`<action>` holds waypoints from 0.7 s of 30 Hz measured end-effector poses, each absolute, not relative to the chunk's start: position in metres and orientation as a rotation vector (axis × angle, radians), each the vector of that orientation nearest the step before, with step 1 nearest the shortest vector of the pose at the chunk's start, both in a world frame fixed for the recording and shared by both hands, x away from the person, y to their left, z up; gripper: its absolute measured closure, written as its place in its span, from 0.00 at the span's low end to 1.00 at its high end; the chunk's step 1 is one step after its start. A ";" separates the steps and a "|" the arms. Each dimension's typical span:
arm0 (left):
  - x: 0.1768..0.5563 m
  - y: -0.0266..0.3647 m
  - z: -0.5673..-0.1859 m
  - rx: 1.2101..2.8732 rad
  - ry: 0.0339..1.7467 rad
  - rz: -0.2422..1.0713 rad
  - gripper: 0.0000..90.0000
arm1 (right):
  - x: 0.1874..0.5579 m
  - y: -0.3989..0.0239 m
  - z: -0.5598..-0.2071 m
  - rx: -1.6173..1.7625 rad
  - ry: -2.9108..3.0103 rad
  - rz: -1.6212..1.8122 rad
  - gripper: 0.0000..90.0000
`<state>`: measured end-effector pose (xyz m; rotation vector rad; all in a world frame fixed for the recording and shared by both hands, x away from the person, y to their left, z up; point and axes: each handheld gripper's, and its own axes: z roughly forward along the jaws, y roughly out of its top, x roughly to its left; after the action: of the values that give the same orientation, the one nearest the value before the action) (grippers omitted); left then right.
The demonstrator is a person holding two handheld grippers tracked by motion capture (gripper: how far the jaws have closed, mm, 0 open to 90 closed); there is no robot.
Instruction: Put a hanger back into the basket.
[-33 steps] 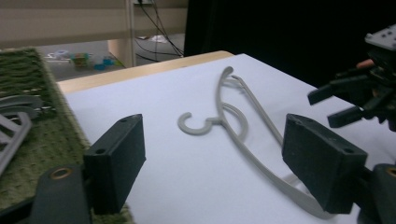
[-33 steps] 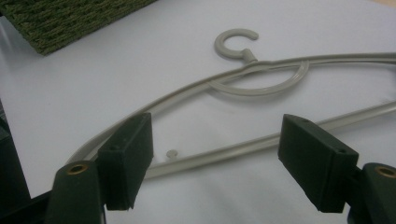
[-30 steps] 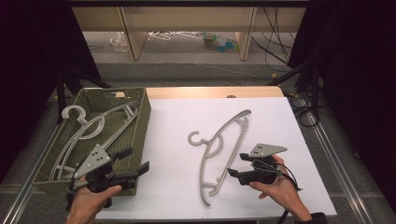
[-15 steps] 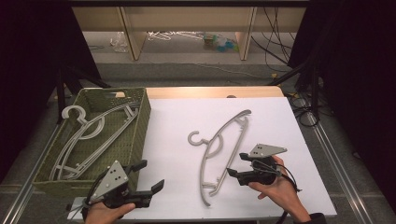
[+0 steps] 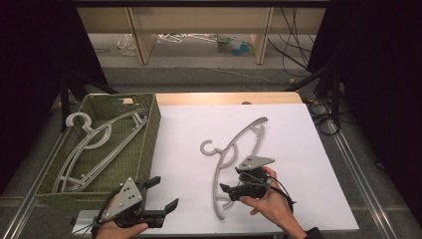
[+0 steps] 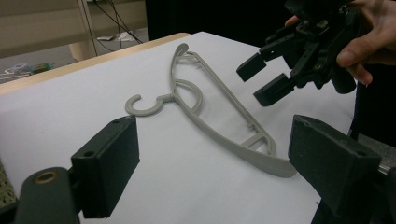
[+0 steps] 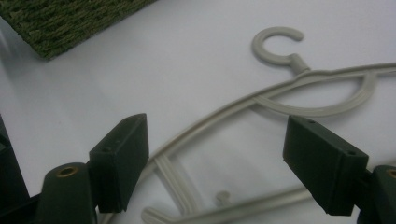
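The step in hand looks like the reach for the loose grey hanger (image 5: 234,159) on the white table (image 5: 308,144), probably to put it in the green basket (image 5: 149,124) with the others. The right hand-held gripper (image 5: 224,191) hangs just above the hanger's lower arm, jaws spread wide with nothing pinched; they have just been opening, and in the right gripper view the hanger's bars lie below and between them, untouched. The left hand-held gripper (image 5: 164,196) waits to the left of the right one, near the basket's front corner, jaws wide and empty too. Next, I judge, the right jaws must drop over one thin bar and close on it squarely.

Count: one hanger on the table, two hangers (image 5: 92,149) lying in the basket, one basket, two hand-held grippers.
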<state>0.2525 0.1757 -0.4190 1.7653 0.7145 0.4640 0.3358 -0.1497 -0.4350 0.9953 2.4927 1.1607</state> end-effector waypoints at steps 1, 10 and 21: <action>0.253 0.177 -0.419 1.766 0.707 0.470 0.18 | 0.336 -0.150 -0.435 0.995 2.493 1.161 0.26; 0.252 0.178 -0.421 1.771 0.708 0.471 0.18 | 0.359 -0.109 -0.452 1.096 2.541 0.994 0.28; 0.252 0.177 -0.426 1.799 0.718 0.449 0.18 | 0.376 -0.081 -0.478 1.034 2.698 0.682 0.21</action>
<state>0.2519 0.1767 -0.4259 1.7989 0.7177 0.4487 0.3764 -0.0806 -0.4775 1.0338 2.6983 0.6818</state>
